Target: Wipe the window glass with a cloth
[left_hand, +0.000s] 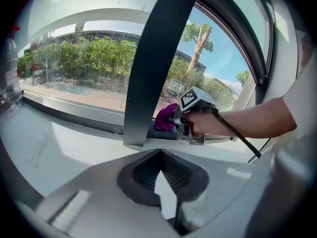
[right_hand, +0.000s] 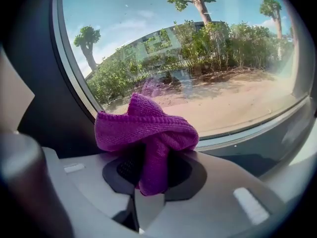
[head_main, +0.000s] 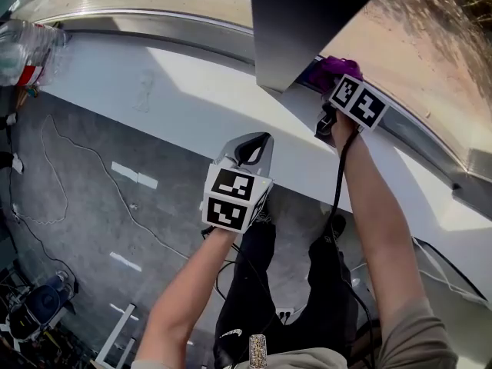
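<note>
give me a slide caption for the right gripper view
Right gripper clamps a bunched purple cloth in front of the window glass.

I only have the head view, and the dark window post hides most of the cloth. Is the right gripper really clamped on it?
Observer: Yes. The right gripper view shows the purple cloth pinched in the right gripper, bunched up above its jaws.
Operator: Is it touching the pane?
Observer: I cannot tell contact, but the window glass carries a faint purple reflection just above the cloth.
Operator: And the left gripper?
Observer: In its own view the left gripper has its jaws together at the tips, with nothing between them.
</note>
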`<state>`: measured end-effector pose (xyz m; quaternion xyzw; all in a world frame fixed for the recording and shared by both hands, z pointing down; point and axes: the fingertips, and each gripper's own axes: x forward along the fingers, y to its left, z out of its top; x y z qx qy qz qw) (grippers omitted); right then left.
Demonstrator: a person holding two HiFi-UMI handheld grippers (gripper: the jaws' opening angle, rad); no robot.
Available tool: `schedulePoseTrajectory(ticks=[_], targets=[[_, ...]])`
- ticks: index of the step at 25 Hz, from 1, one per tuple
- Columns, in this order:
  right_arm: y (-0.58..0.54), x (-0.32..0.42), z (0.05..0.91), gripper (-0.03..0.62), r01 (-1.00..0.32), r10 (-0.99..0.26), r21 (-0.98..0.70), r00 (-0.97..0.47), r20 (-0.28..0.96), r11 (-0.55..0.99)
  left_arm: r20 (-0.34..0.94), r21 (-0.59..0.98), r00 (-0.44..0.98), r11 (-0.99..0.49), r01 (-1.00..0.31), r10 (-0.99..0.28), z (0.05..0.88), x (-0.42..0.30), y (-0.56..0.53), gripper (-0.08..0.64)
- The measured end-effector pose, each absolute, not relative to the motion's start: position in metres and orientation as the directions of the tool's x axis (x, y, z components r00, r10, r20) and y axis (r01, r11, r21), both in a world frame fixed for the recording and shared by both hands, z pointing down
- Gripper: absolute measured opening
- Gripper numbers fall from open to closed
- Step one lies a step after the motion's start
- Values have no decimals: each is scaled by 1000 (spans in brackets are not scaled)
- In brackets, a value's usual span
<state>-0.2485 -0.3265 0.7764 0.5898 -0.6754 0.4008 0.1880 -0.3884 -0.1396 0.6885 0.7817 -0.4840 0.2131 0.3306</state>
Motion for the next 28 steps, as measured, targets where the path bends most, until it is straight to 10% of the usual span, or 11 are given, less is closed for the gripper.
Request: schedulePoseTrajectory(ticks=[13,28], targets=[[-327,-323,718,117,-857,-673,-461,-483,560,231,614,237,434,-370,-898,-659,652,-416,-140,0],[-191,-226,469,118,-818,-808,-431,-521,274,381,444,244,544,-488,-838,-712,473,-325,-114,0]])
